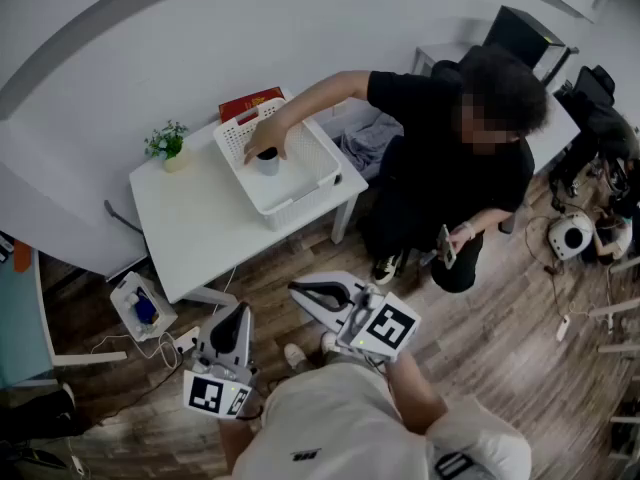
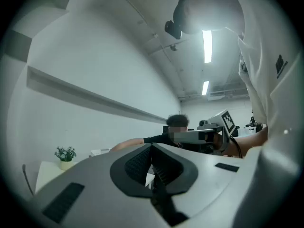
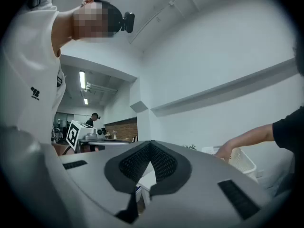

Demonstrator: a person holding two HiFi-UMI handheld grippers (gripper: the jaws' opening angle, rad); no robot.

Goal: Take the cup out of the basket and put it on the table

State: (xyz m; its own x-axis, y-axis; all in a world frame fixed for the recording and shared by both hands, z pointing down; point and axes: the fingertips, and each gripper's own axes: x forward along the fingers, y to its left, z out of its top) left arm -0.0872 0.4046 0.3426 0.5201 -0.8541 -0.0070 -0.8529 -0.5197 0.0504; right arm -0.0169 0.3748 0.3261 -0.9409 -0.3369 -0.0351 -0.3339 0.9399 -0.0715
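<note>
Reach not begun: my left tool (image 1: 236, 311) and right tool (image 1: 298, 289) are pressed together, empty, well short of the desk (image 1: 200, 230). The cup (image 1: 267, 161) sits in the basket (image 1: 303, 201) far ahead (another person's hand (image 1: 263, 140) is on it). Next I judge: advance, spread, straddle it.

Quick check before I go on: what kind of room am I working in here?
Probably an indoor lab or office workspace: a small white table holding a basket, a wood-look floor strewn with cables, and ceiling strip lights.
</note>
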